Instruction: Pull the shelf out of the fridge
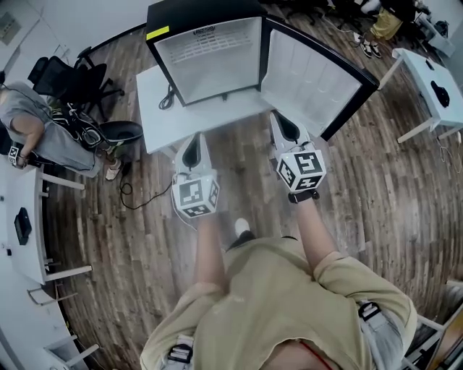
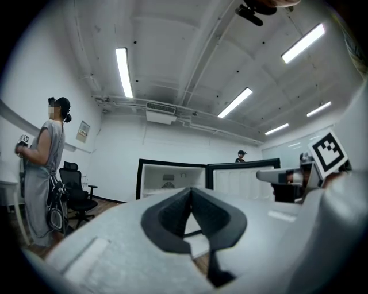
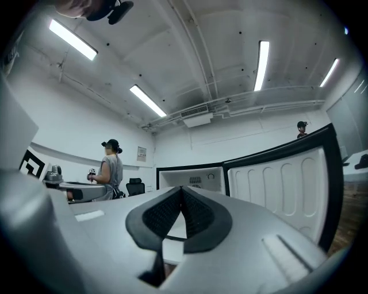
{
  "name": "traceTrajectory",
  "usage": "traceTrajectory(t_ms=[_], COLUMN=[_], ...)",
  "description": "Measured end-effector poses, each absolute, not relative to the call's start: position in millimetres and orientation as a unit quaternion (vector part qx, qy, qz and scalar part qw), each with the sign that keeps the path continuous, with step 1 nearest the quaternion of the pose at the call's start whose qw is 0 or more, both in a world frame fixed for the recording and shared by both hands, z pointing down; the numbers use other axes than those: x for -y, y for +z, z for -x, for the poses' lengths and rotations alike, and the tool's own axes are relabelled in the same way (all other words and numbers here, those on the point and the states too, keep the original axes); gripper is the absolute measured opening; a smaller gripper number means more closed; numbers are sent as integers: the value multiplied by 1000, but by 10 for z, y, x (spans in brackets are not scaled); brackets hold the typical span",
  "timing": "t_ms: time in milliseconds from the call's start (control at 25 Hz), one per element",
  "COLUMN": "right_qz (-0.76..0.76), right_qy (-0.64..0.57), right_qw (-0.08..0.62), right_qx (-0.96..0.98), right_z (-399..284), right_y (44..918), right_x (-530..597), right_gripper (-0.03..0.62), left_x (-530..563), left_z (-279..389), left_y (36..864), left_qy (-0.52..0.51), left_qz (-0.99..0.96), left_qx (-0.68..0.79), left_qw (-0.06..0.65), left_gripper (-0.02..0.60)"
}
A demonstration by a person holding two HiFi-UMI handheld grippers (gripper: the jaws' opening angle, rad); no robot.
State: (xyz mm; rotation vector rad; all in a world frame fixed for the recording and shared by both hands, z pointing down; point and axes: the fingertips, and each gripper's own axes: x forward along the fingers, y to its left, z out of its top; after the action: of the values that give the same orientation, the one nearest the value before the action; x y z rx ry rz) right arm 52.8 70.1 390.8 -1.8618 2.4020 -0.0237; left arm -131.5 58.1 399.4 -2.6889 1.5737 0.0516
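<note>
Head view steeply down; gripper views face fridge (image 1: 210, 58)

Wood-plank floor (image 1: 391, 217) — fridge (image 1: 202, 11) lined in smooth white plastic

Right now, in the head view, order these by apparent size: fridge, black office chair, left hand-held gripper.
1. fridge
2. black office chair and left hand-held gripper look alike; the gripper is nearer the camera, so I won't rank them.
</note>
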Motion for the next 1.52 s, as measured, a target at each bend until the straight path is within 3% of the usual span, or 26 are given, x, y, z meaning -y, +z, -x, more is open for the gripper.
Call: traceTrajectory(t_ms=[560,840,1360,1520], right_qz=[591,586,565,551], right_qy=[-37,-50,-69,-86], right_qw=[11,-5,66,69], right_qx=[-806,-809,-820,-827], right_z=[151,-28,-563,-540], right_y=[4177,4265,4114,4264], right_x=[-4,335,1427,1599], right_gripper=[3,3,3,3], left_x=[154,496,1198,1229], left_z=[1750,1555,1025,975], left_y=[4177,4206,4128,4250], left_qy=[14,25,24,-22], left_qz=[867,867,856,847], left_qx=[-497,-496,-517,-531], left_qw=[-19,-37,-20,12], left_gripper=[2,2,2,2])
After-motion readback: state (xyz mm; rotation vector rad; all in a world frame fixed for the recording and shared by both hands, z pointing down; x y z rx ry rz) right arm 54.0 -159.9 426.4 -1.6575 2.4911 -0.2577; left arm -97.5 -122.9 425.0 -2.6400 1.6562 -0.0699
